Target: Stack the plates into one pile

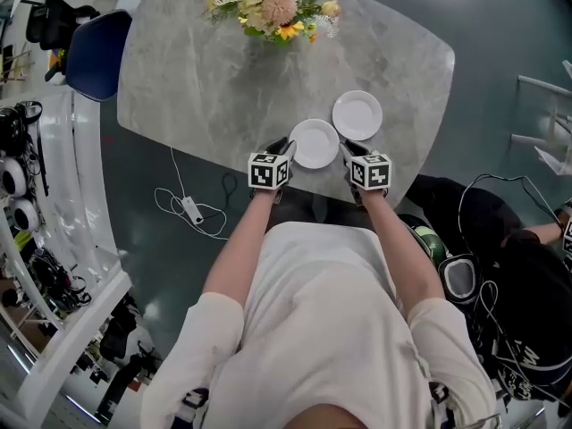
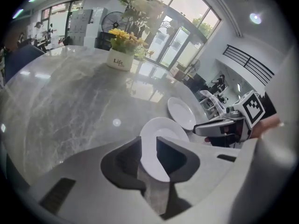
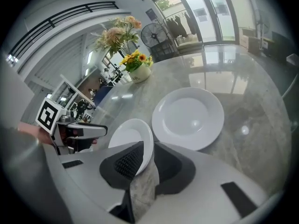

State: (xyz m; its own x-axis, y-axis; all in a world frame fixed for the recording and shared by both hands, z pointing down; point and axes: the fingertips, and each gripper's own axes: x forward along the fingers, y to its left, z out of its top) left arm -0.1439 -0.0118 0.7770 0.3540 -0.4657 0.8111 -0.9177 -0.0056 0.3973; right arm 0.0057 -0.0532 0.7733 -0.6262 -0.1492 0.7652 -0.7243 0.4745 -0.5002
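**Jaws.** The left gripper (image 2: 145, 148) is standing with its jaws apart. The rim of the near plate (image 2: 161, 129) is passing between them, and a dark gap is showing beside the pad on the right, so they are not pressing on it. The right gripper (image 3: 148, 147) is clamping its jaws on the opposite rim of the same plate, and it alone appears to be bearing it.

**Position.** In the head view the near plate is sitting low of centre, between the two grippers and just inside the near edge of the table (image 1: 197, 88). The far plate (image 1: 357, 114) is lying just above and to the right of it. Whether the two rims are touching I cannot tell.

**Step in hand, as judged.** The near plate is going onto the far plate.
- A plate held by one rim is liable to droop on its free side, so the right wrist should be keeping it level.
- The plate needs raising clear of the far rim and centring above it, and the jaws should open only after it is seated.
- The left gripper should be drawing off toward the left of the frame without brushing the rim.

**Edges and room.**
- The table's near edge is running right below both grippers, so a plate let go there could be sliding off toward the person.
- To the right of the far plate the table's edge is curving in fairly near.
- Above the plates, bare marble is stretching to the flower vase (image 1: 273, 7) at top centre, well apart.
- The blue chair (image 1: 96, 54) at upper left is posing no obstruction.
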